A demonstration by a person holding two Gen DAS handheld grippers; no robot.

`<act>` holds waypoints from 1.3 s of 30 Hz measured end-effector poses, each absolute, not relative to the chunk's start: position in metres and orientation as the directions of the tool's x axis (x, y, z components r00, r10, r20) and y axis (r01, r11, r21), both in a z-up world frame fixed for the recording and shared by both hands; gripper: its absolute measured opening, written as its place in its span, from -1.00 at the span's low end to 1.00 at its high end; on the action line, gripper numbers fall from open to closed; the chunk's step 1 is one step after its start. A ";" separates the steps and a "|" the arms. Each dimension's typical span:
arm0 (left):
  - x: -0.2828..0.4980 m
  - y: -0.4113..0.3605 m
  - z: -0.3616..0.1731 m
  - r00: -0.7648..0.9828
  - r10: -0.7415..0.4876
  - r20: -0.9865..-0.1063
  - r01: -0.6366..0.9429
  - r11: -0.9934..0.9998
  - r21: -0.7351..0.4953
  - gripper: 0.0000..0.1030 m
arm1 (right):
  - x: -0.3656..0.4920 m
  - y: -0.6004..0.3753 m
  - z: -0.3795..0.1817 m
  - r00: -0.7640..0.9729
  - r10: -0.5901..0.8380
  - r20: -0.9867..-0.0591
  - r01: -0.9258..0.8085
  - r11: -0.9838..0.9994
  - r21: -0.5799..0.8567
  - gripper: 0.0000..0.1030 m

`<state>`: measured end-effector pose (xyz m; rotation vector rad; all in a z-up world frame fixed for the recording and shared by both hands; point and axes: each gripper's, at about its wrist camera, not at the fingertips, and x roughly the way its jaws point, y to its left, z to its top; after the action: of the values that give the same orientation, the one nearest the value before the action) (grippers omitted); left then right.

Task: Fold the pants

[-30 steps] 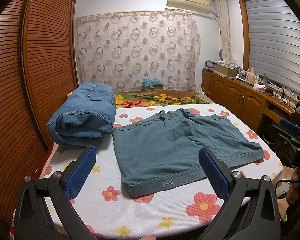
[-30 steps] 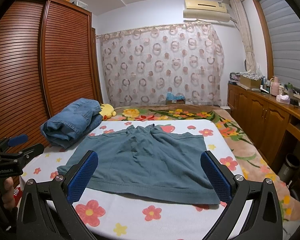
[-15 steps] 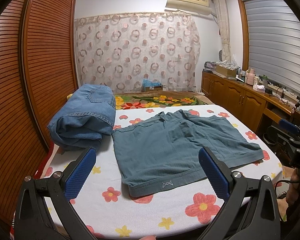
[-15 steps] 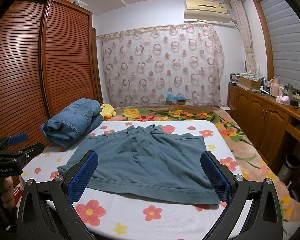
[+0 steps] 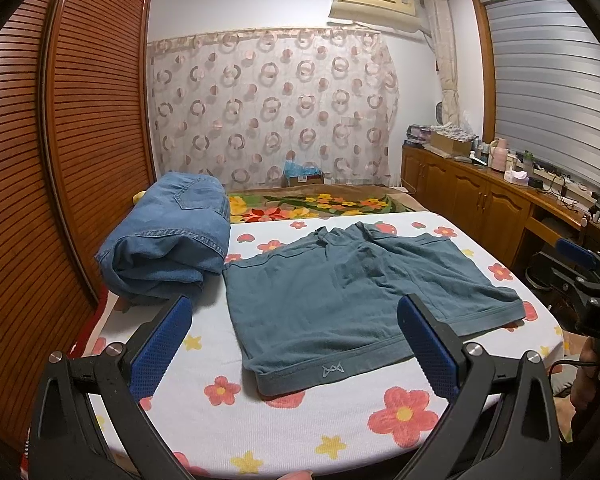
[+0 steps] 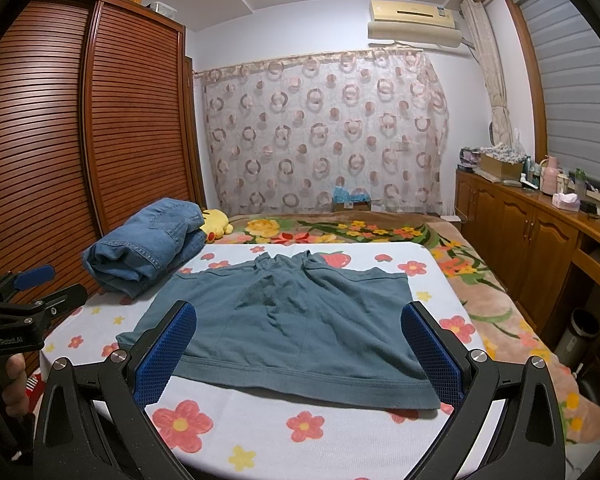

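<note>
Nothing moved — left gripper (image 5: 292, 344) and right gripper (image 6: 298, 346) level, spread wide, empty, above flat teal shorts (image 6: 284, 320).

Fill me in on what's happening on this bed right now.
A person holds a hand-held gripper in each hand over teal shorts spread flat on a floral sheet. The left hand-held gripper and the right hand-held gripper both hover open near the closest edge, neither touching the fabric. No fold is made yet. Folded jeans lie beside the shorts, on the wardrobe side.
</note>
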<state>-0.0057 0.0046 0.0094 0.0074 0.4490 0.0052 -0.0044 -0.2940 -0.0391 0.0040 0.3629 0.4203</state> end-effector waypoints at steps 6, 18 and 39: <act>-0.006 0.004 0.009 0.901 0.006 -0.434 -0.003 1.000 0.009 0.99 | -0.005 -0.293 -0.038 0.850 0.400 -0.342 -0.399 0.914 0.076 0.99; -0.006 0.005 0.009 0.902 0.006 -0.432 -0.003 1.000 0.008 0.99 | -0.005 -0.293 -0.038 0.851 0.399 -0.342 -0.399 0.914 0.075 0.99; 0.006 0.013 -0.017 0.867 0.004 -0.499 -0.005 1.000 -0.001 0.99 | 0.005 -0.298 -0.044 0.836 0.400 -0.377 -0.400 0.913 0.080 0.99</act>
<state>0.0060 0.0131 -0.0172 -0.0021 0.5222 0.0048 0.0051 -0.2984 -0.0438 -0.0018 0.3983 0.4234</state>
